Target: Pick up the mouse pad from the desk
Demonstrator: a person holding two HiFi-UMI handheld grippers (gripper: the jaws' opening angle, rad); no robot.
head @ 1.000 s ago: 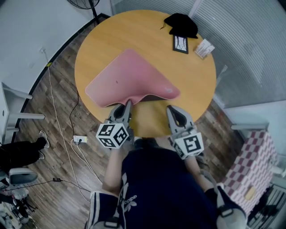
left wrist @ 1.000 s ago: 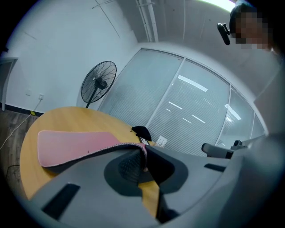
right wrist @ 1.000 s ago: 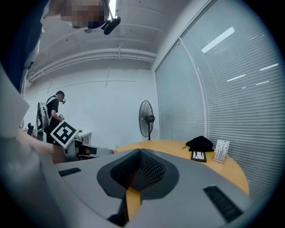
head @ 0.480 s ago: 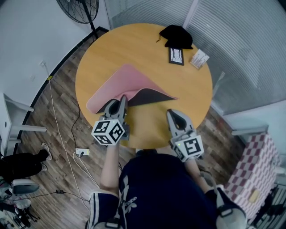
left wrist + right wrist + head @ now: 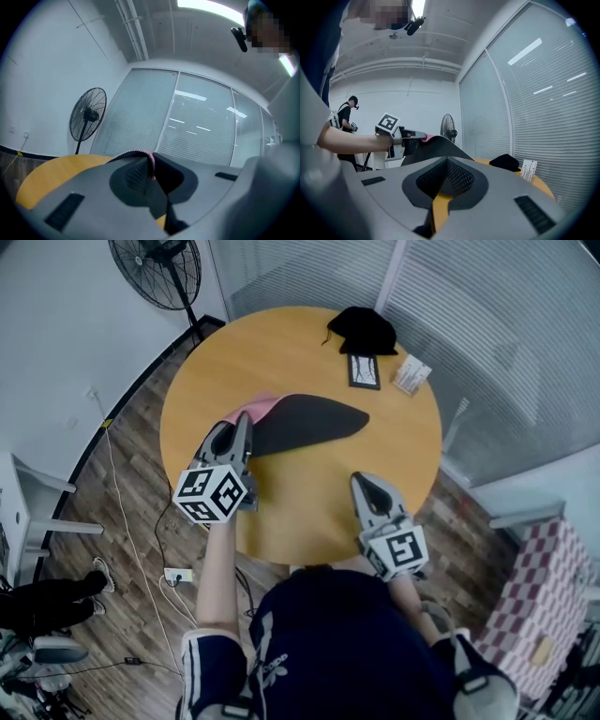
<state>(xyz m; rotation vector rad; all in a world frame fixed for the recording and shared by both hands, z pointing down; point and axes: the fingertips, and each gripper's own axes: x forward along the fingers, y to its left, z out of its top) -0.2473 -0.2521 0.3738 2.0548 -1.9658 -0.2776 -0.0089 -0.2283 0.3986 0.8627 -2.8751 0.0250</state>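
In the head view, we have raised the soft pink-topped, black-backed mouse pad [image 5: 309, 420] higher over the left of the round yellow counter [image 5: 309, 512]. Left gripper view: our left tool [image 5: 153, 174] is clamped on its thin edge, which we judge light and floppy. Right gripper view: right tool [image 5: 447, 168] closed, empty.

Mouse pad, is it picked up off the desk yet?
Nearly. Done: the left hand-held gripper is clamped on one edge of the mouse pad. In hand: it hangs lifted, dark underside showing. Left: its far end seems to touch the desk; raise it clear.
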